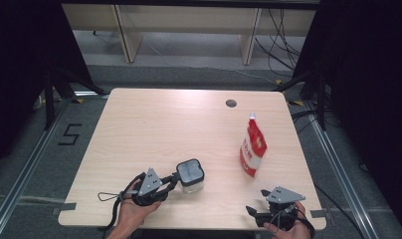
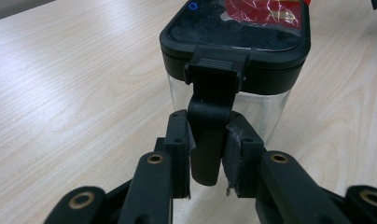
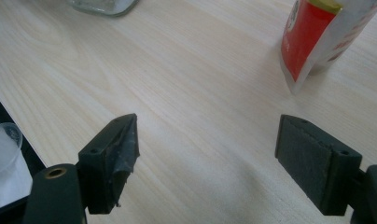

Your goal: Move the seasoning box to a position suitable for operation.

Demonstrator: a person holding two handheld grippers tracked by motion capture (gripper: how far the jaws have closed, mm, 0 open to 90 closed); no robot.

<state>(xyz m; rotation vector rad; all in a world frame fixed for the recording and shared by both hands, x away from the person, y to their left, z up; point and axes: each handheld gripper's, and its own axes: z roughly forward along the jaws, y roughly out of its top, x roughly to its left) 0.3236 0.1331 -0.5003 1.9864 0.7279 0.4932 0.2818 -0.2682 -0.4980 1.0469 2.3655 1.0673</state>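
My left tongs (image 2: 209, 154) are clamped on the smooth black latch tab (image 2: 209, 126) hanging from the square dark lid (image 2: 235, 39) of a clear jar (image 1: 191, 175) standing just ahead of them; my right tongs (image 3: 207, 161) stand wide apart over the pale wood-grain bench (image 1: 164, 129), a glossy red-and-white pouch (image 1: 252, 149) upright beyond.

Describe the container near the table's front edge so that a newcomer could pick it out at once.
Start at the pale wooden table and go to its near edge, left of middle. There stands a clear square jar with a black lid, its black latch tab pinched by the left gripper. Its neighbour, a red and white pouch, stands upright farther right.
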